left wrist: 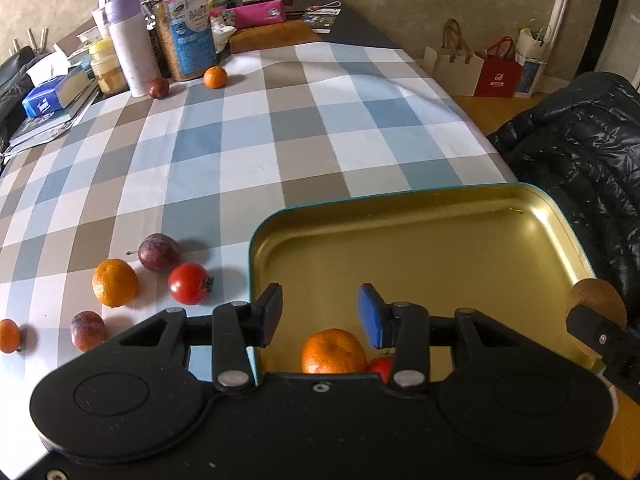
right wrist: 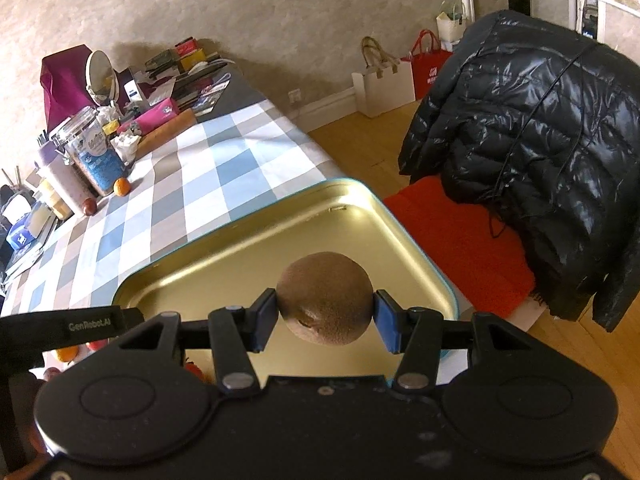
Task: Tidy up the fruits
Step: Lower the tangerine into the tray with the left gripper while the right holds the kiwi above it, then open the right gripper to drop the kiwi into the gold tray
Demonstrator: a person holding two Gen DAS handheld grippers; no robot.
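A lived-in home room. A checked tablecloth [left wrist: 280, 128] covers a table crowded with jars [left wrist: 186, 28], books [left wrist: 44, 120] and a flask [left wrist: 130, 48]. Gift bags [left wrist: 472, 64] line the wall, and a puffer jacket [right wrist: 532, 152] hangs over a chair.

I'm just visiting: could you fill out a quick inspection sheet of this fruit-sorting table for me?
Surface: checked tablecloth.
Job's things: gold tin tray holds an orange; a tomato, plum and another orange lie beside it.
Clutter: jar, bottle, books at the far end.
Grippers: left hand-held gripper open, empty; right hand-held gripper shut on a kiwi over the tray.
Cables: nothing seen.
Surroundings: black jacket, paper bags.
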